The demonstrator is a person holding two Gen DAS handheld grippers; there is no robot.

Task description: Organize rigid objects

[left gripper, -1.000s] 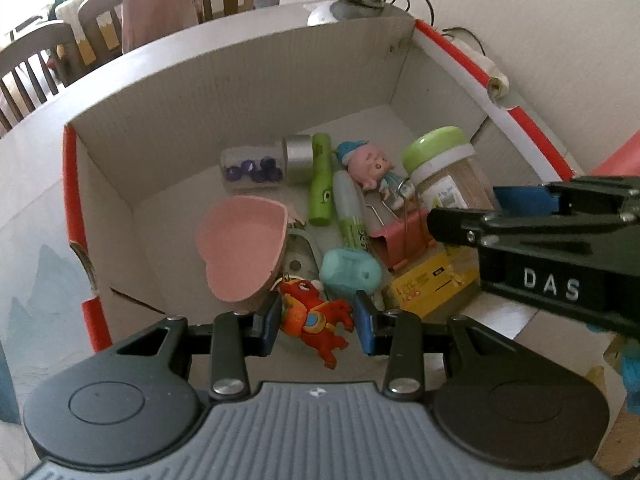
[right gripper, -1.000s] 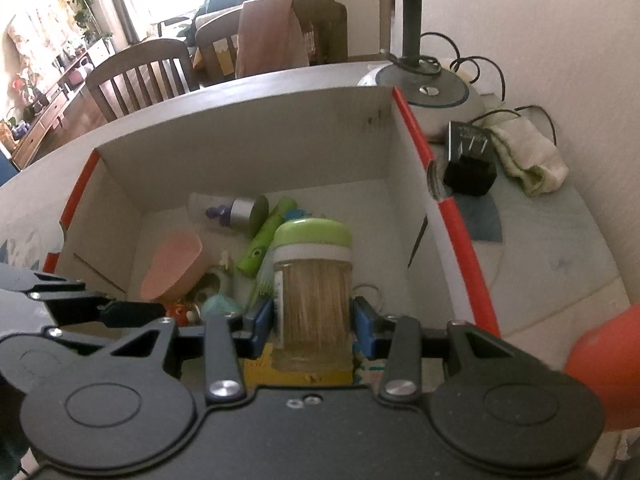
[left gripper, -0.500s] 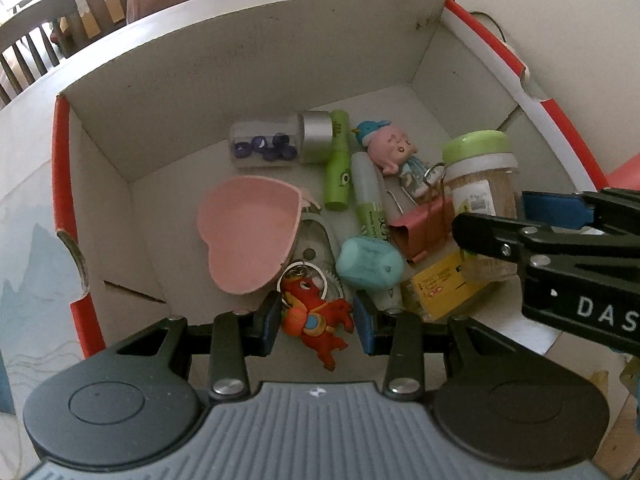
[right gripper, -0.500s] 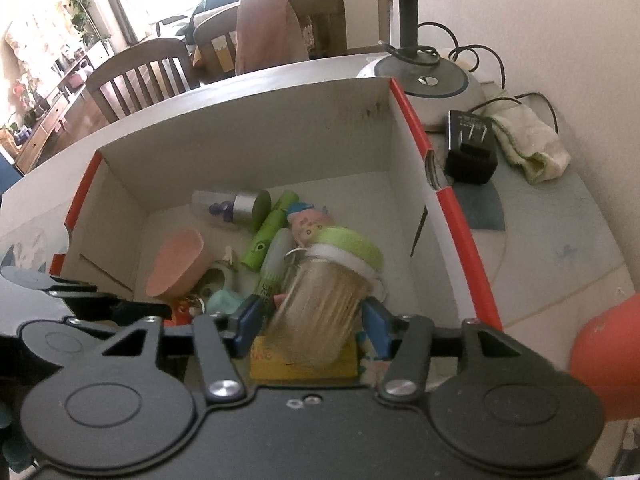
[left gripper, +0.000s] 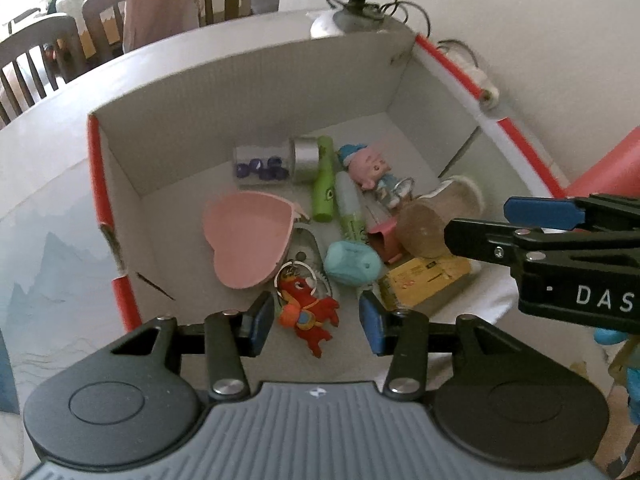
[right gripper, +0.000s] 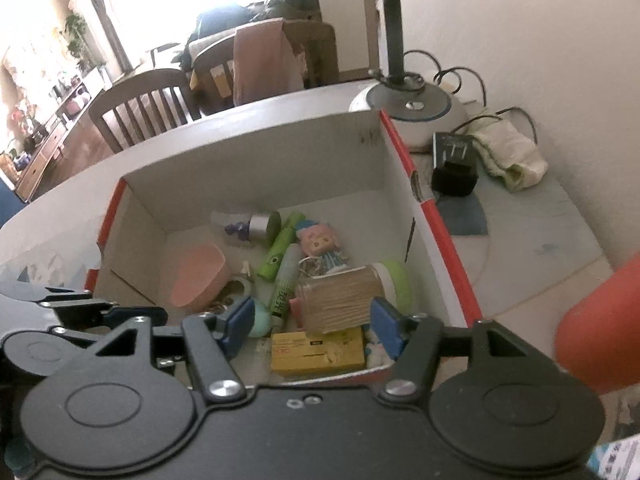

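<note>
A white cardboard box with red edges [left gripper: 248,92] [right gripper: 256,160] holds several small objects. A toothpick jar with a green lid [right gripper: 352,294] [left gripper: 436,216] lies on its side in the box, on a yellow packet [right gripper: 318,350] [left gripper: 424,280]. My right gripper [right gripper: 312,328] is open above the box's near edge, apart from the jar. My left gripper [left gripper: 316,320] is open, and a red dragon keychain [left gripper: 306,312] lies in the box between its fingers. A pink heart dish [left gripper: 248,240], a teal piece [left gripper: 352,264], a green tube [left gripper: 324,192] and a doll figure [left gripper: 370,168] also lie in the box.
A lamp base [right gripper: 408,108], a black power adapter [right gripper: 454,164] and a folded cloth [right gripper: 508,152] sit on the table right of the box. A red object [right gripper: 600,320] stands at the near right. Wooden chairs [right gripper: 140,108] stand behind the table.
My right gripper opened and let go of the toothpick jar, which tipped over and now lies on its side. My left gripper opened and the red keychain lies in the box.
</note>
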